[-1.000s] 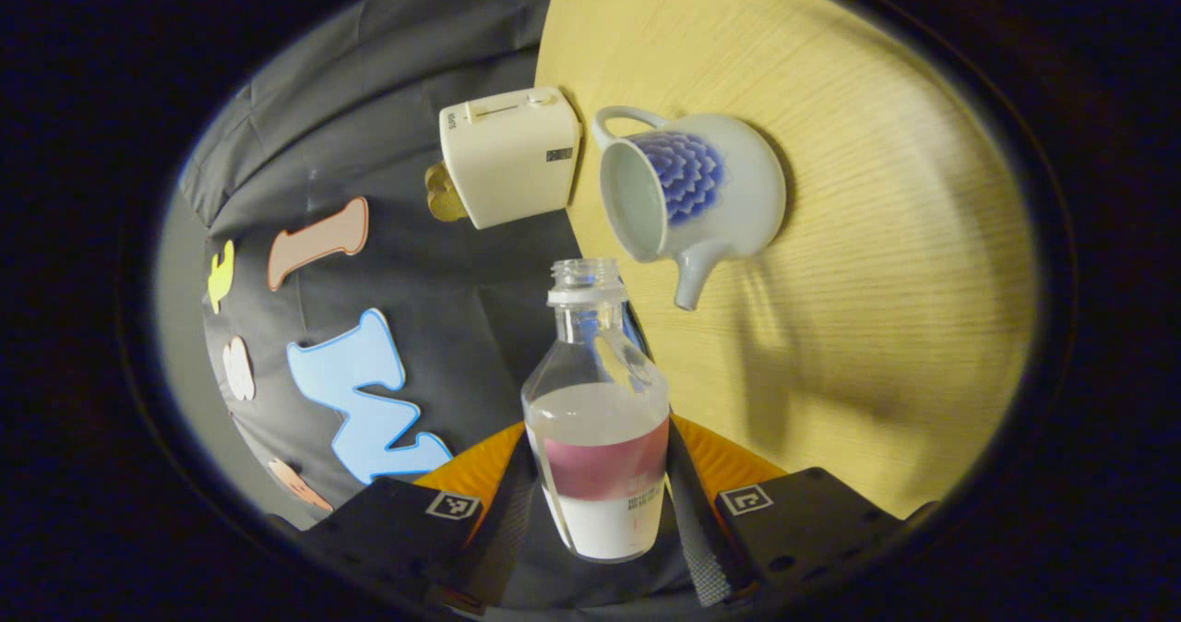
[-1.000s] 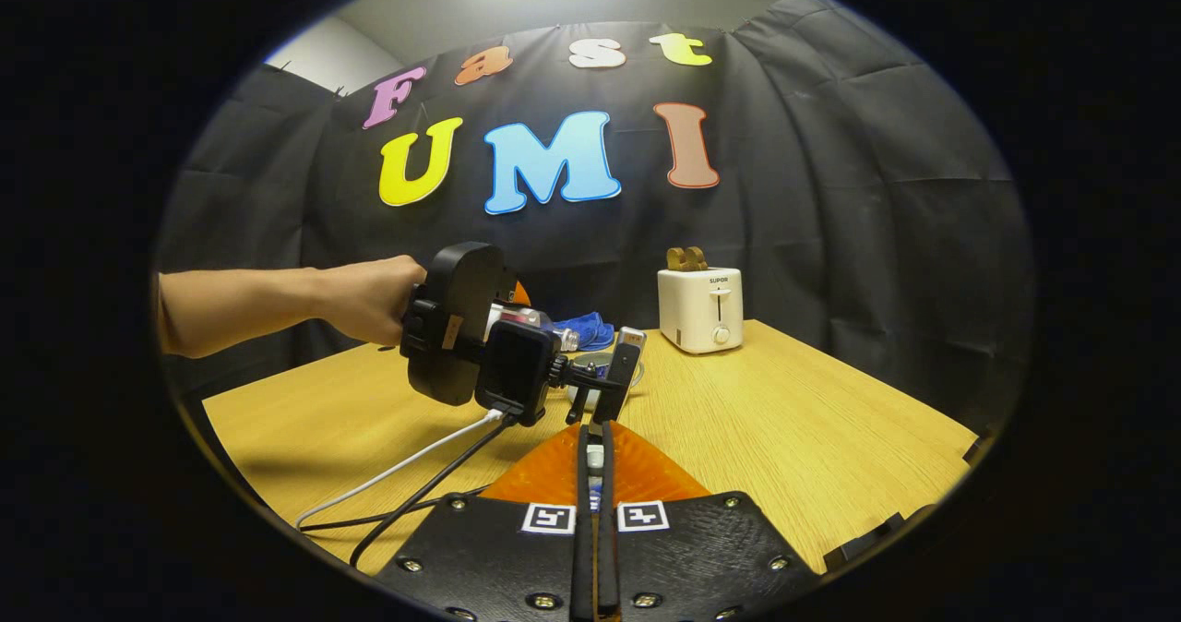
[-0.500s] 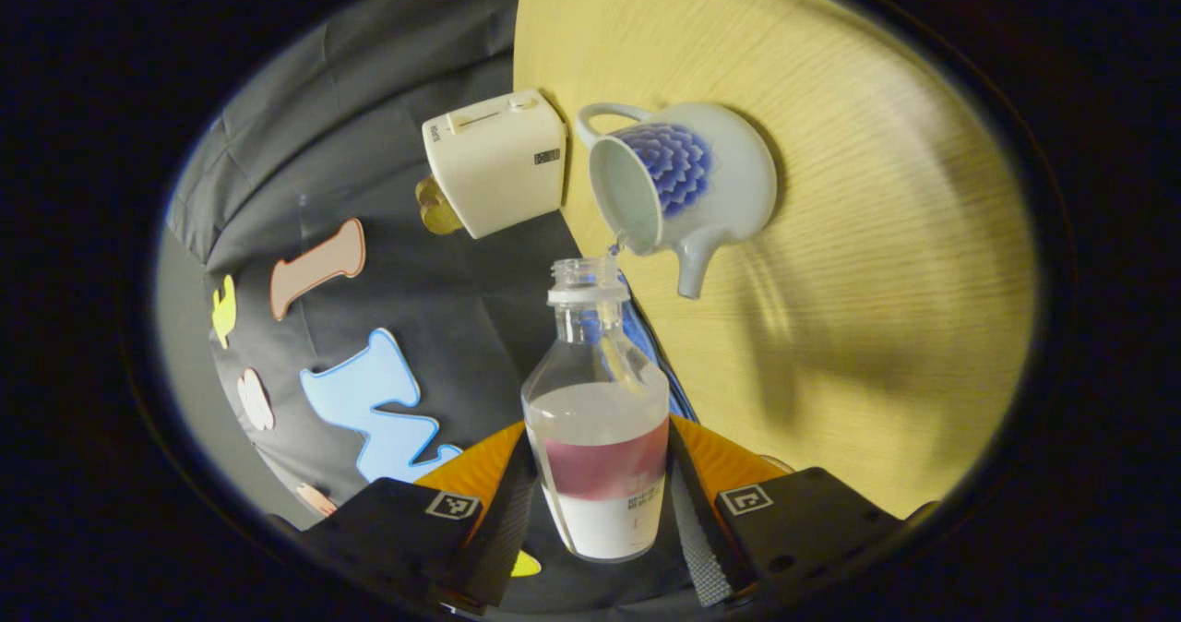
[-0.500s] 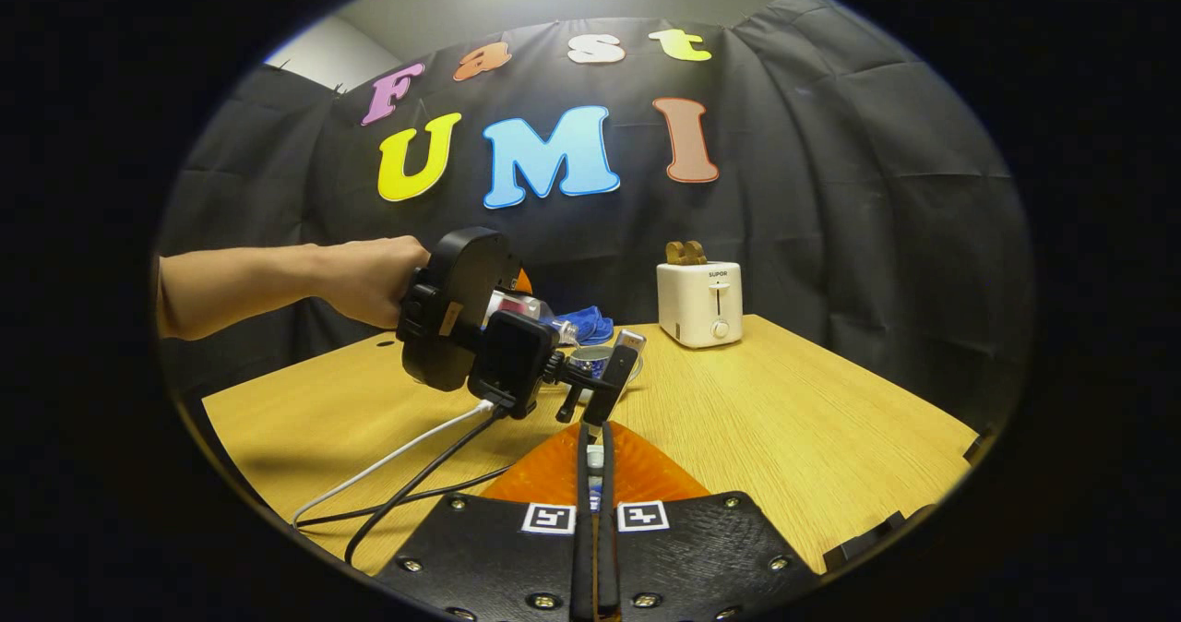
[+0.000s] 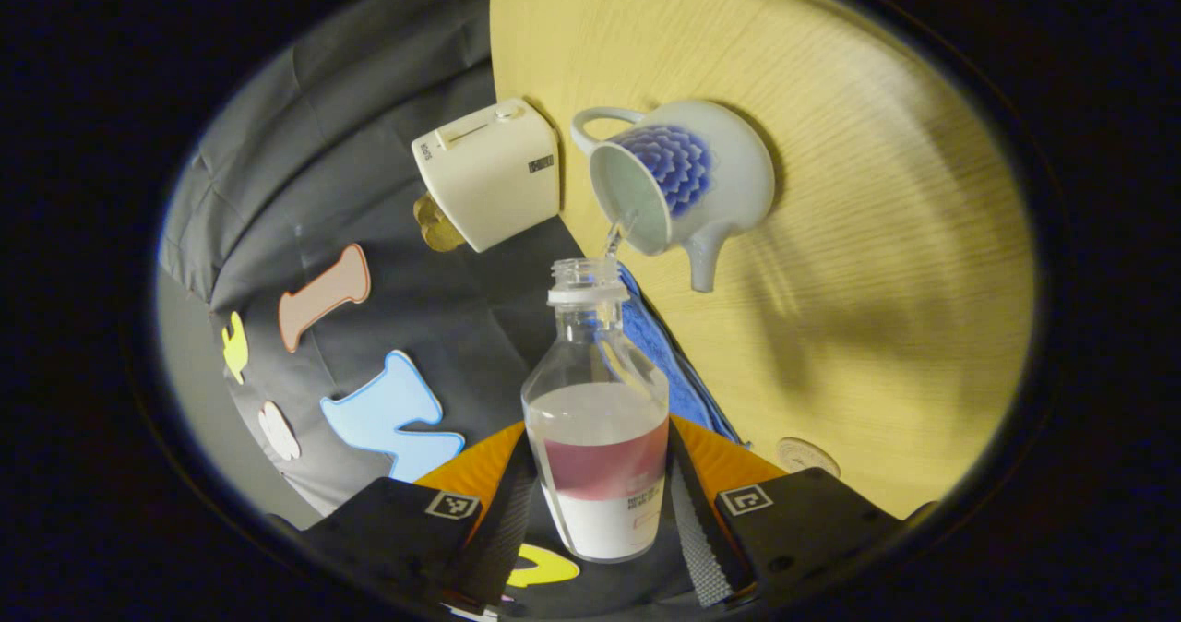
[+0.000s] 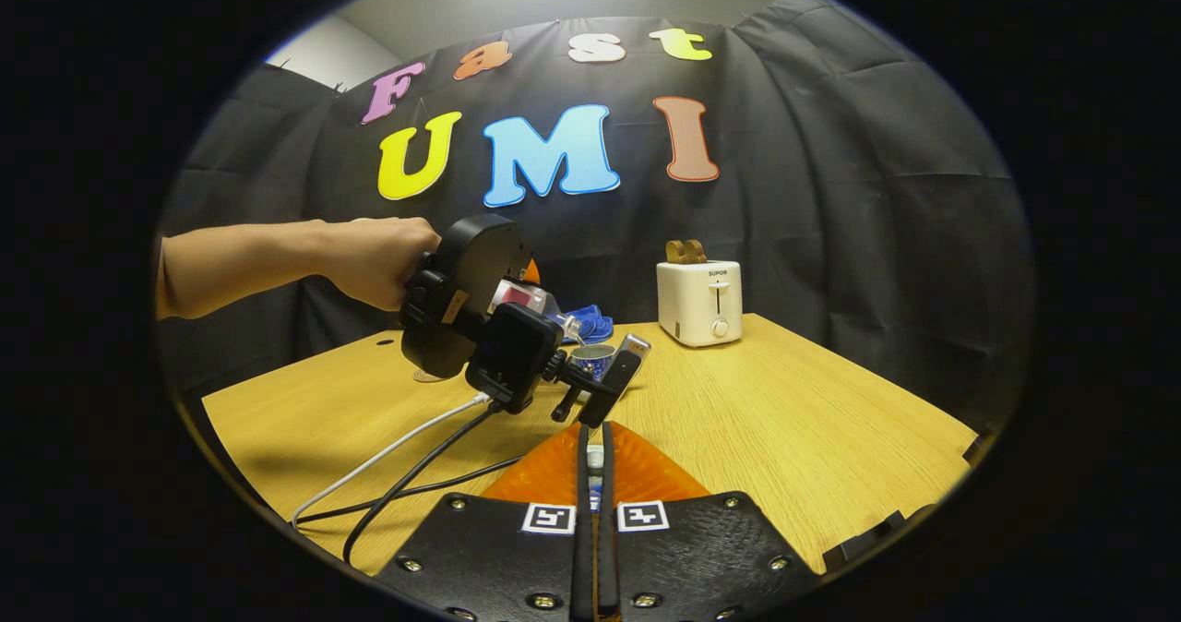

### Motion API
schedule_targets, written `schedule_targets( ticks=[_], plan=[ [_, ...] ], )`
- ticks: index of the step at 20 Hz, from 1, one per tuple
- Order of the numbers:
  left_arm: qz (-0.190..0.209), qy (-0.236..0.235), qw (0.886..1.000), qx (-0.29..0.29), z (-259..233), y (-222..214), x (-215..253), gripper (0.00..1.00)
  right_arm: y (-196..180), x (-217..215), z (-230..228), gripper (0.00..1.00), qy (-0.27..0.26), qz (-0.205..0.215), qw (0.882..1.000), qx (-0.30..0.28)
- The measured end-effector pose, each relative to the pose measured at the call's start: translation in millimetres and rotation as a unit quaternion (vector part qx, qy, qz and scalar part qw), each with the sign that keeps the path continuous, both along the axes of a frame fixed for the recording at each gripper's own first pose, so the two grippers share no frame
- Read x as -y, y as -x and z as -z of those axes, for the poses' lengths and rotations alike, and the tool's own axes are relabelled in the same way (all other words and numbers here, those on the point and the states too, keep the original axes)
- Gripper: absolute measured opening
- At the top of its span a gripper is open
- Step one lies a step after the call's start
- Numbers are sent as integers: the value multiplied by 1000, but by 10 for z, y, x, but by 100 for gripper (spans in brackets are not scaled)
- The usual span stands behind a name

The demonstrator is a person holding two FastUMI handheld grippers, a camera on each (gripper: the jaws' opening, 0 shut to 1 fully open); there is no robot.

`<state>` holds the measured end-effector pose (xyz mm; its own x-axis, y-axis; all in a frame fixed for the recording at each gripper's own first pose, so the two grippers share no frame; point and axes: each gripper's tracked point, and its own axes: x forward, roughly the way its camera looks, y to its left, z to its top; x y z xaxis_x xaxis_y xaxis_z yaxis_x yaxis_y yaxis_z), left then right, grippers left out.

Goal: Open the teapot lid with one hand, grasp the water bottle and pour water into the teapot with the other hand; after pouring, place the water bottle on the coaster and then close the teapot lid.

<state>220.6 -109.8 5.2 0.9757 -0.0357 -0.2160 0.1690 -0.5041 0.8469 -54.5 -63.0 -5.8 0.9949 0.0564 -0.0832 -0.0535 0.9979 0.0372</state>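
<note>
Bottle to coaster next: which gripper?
Left. The left gripper already grips the water bottle, which is pouring into the teapot; the coaster lies nearby on the table.

The teapot (image 5: 683, 179) stands near the table's (image 6: 793, 428) back edge with the toaster (image 5: 489, 174) close beside its handle side, leaving only a narrow gap there. A blue cloth (image 5: 669, 354) lies behind the pot near the wall. The coaster (image 5: 807, 454) has bare wood around it. In the right gripper view, the table's right half is open; cables (image 6: 406, 474) trail across the left front.
</note>
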Motion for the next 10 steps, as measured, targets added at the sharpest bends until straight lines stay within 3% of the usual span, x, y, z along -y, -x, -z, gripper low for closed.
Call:
schedule_targets(
  ticks=[10],
  plan=[
    [15, -41, 999, 10, 23, 25, 50, 86, 8, 39, 14, 2, -1, 2, 1000, -3]
  ],
)
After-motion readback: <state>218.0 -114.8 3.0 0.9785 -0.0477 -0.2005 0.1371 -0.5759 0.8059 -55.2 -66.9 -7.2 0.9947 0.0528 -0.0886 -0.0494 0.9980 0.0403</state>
